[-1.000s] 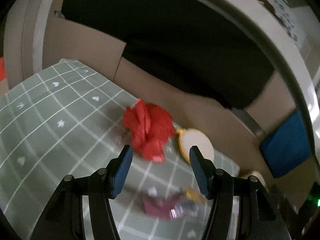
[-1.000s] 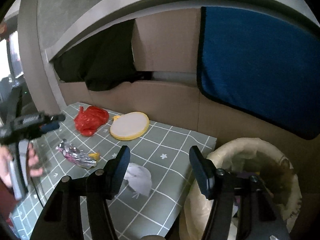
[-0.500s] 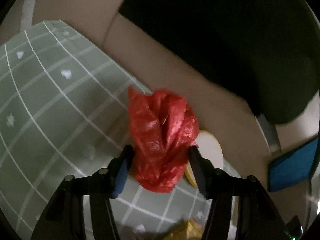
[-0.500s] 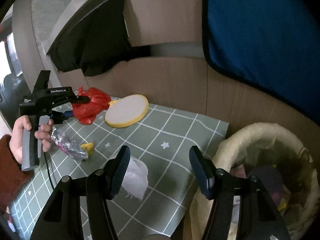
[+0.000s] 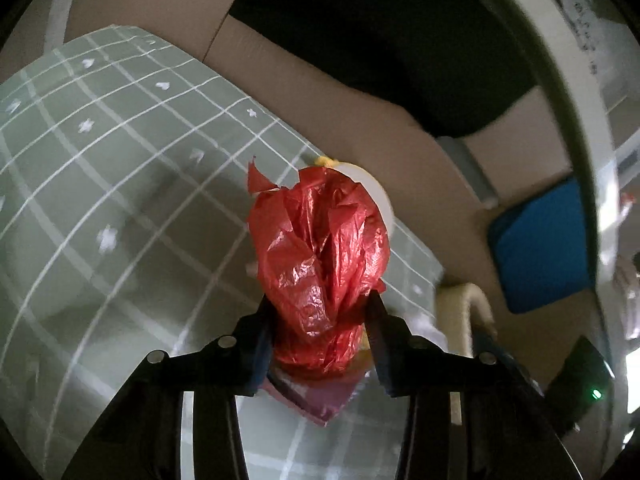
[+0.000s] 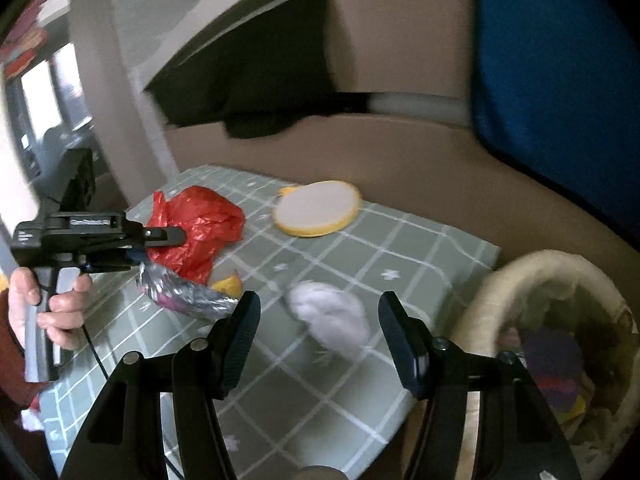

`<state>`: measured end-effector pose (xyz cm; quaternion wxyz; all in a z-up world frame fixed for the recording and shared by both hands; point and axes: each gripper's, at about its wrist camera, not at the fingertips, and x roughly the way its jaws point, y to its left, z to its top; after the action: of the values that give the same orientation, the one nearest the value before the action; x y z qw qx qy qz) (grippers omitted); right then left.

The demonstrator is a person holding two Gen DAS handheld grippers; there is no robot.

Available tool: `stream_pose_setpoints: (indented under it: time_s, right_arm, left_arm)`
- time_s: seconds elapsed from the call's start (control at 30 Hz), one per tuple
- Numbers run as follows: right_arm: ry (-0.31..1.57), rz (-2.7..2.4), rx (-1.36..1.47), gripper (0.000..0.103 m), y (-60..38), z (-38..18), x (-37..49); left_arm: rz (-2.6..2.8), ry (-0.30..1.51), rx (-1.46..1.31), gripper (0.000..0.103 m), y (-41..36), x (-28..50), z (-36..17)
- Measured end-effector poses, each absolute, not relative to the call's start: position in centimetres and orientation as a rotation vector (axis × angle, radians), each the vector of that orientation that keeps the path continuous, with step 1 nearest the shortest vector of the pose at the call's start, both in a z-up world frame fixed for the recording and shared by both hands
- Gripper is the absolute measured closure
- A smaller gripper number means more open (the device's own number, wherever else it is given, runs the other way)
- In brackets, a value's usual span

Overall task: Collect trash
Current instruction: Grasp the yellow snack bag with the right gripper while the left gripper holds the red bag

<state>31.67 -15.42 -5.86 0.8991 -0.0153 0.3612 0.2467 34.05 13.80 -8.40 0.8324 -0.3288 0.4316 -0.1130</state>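
Observation:
My left gripper (image 5: 320, 320) is shut on a crumpled red plastic bag (image 5: 320, 264) and holds it above the green checked tablecloth (image 5: 100, 200). In the right wrist view the left gripper (image 6: 160, 236) and red bag (image 6: 200, 224) show at the left. My right gripper (image 6: 320, 336) is open and empty above a white crumpled tissue (image 6: 332, 316). A silver and pink foil wrapper (image 6: 184, 296) and a yellow scrap (image 6: 228, 286) lie beside it. A cream trash basket (image 6: 520, 280) with trash inside stands at the right, off the table's edge.
A round yellow-rimmed white disc (image 6: 316, 208) lies at the table's back. Brown cardboard walls (image 6: 400, 152) ring the table, with a blue cloth (image 6: 560, 80) and black cloth (image 6: 260, 80) hung over them. The basket rim (image 5: 464, 304) shows in the left wrist view.
My left gripper closed on the red bag and lifted it off the cloth. My right gripper moved lower and closer to the white tissue.

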Motion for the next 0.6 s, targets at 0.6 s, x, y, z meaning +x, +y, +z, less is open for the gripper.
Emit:
stream_pose_setpoints:
  time_s: [0.6]
  right_arm:
    - [0.871,0.542,0.0,0.044,-6.2,-6.9,28.8]
  left_arm:
    - [-0.007,0.635,-0.606,0.06,17.4,21.3,-4.8]
